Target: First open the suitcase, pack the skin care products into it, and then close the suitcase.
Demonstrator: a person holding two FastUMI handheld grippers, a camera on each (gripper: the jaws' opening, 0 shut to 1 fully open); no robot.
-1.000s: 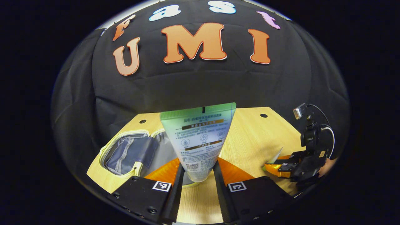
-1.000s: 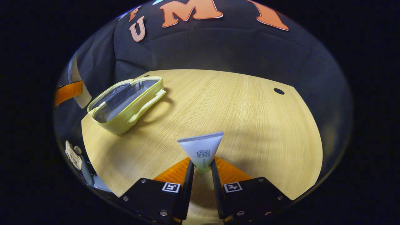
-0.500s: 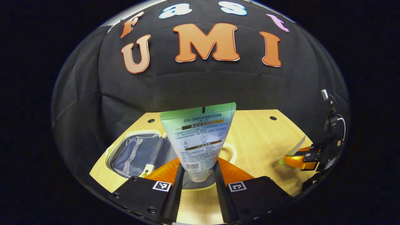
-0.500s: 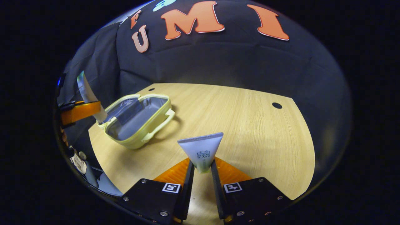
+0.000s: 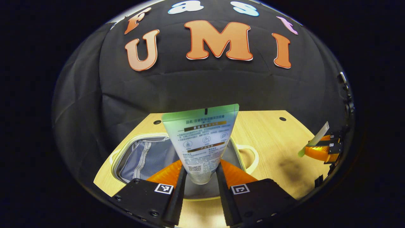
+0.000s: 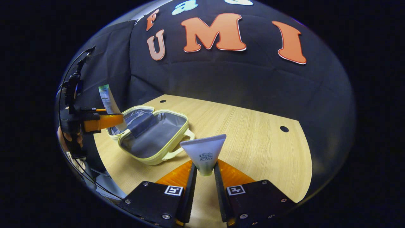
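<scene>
My left gripper is shut on a large tube with a green top edge, held upright over the open pale-yellow suitcase. The case lies flat on the wooden table with its grey lining showing. In the right gripper view, the suitcase sits left of centre, and the left gripper hovers at its far-left rim with the large tube. My right gripper is shut on a small white tube, held above the table to the right of the case. The right gripper also appears far right in the left gripper view.
The wooden table has a small dark hole near its far right and another behind the case. The suitcase handle sticks out on its right side. A hand holds the left gripper at the table's left edge.
My left gripper has carried the large tube over the open suitcase. My right gripper with the small tube has risen and swung toward the case.
</scene>
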